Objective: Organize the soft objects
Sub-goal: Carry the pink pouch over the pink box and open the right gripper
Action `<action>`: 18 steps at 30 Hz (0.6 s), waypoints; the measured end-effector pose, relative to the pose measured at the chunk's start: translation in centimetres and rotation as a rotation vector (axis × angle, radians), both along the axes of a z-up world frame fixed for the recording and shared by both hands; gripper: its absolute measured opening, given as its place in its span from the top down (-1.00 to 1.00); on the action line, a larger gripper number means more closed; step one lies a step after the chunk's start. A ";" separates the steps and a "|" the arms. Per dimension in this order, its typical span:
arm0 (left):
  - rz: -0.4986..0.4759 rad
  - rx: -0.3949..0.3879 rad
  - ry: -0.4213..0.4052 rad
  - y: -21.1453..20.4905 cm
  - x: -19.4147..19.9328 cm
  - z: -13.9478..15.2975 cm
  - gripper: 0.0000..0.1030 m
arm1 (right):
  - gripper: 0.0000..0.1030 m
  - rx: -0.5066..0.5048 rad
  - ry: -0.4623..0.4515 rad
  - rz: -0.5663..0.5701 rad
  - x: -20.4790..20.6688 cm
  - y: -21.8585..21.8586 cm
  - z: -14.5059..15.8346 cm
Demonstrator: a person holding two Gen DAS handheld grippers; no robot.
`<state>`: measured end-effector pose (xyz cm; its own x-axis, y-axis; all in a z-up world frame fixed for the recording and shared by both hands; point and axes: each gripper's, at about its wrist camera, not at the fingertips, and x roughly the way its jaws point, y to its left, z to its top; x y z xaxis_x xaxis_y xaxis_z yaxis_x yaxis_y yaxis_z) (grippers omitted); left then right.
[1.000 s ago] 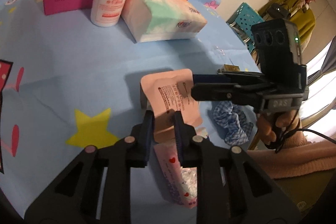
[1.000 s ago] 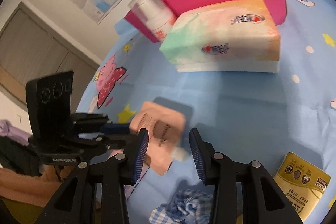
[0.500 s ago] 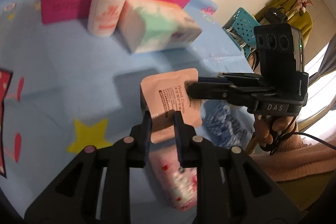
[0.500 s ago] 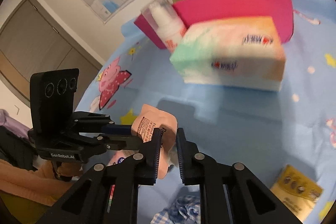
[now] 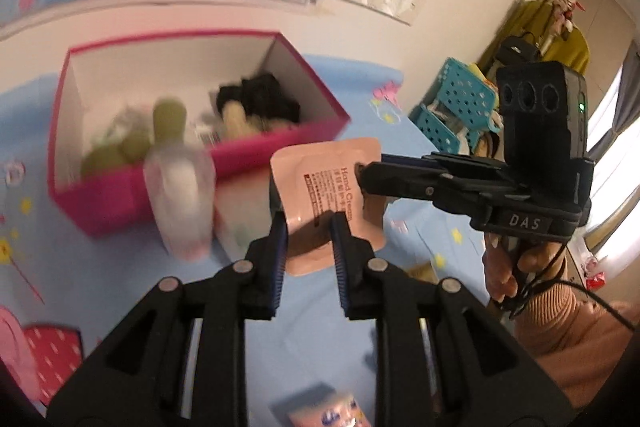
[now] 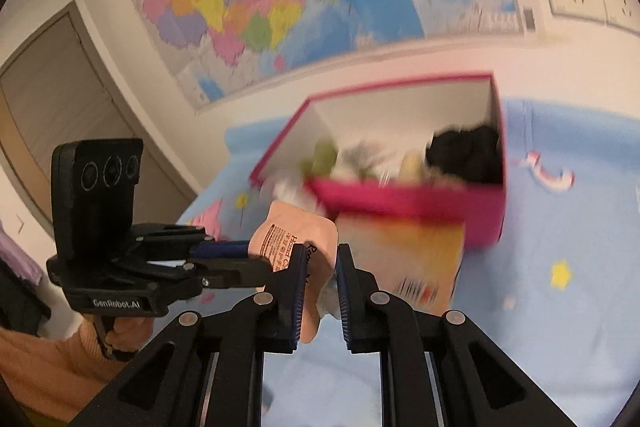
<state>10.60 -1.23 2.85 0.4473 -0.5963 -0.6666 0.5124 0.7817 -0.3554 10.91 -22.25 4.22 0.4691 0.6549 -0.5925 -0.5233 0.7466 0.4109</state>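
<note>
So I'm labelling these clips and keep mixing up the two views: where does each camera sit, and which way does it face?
Left wrist: on the left tongs, facing the pink box and wall map; shows the right tongs and hand.
Right wrist: on the right tongs, facing the box and map; shows the left tongs and hand.
Shared: the sachet, both tongs at it, and the box.

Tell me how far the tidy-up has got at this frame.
Partly done: the pink box already holds a black item and green ones. In hand: the hand cream sachet, gripped by both the left gripper and right gripper, lifted near the box. Left: a pink packet below, on the blue cloth.
</note>
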 end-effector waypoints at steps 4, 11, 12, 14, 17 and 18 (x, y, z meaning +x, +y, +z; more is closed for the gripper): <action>0.041 0.005 0.003 0.0 3.2 1.0 0.54 | 0.72 0.026 -0.004 -0.013 3.1 0.4 0.7; 0.094 0.021 0.031 0.1 8.0 1.4 0.50 | 0.72 0.017 -0.016 -0.040 8.1 1.0 1.5; 0.106 0.029 0.038 0.1 8.8 1.3 0.49 | 0.72 0.014 -0.013 -0.042 8.8 1.2 1.4; 0.118 0.038 0.044 0.3 9.7 1.2 0.47 | 0.72 0.000 -0.011 -0.042 9.8 1.7 1.3; 0.136 0.050 0.071 0.5 11.5 0.6 0.44 | 0.72 -0.017 -0.004 -0.047 11.3 2.2 0.9; 0.140 0.052 0.079 0.4 12.1 0.5 0.44 | 0.72 -0.018 -0.001 -0.052 11.8 2.3 0.7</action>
<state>22.71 -0.85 3.35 0.4682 -0.4956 -0.7316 0.3695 0.8619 -0.3474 22.73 -19.91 4.94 0.5031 0.6191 -0.6030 -0.4842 0.7799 0.3966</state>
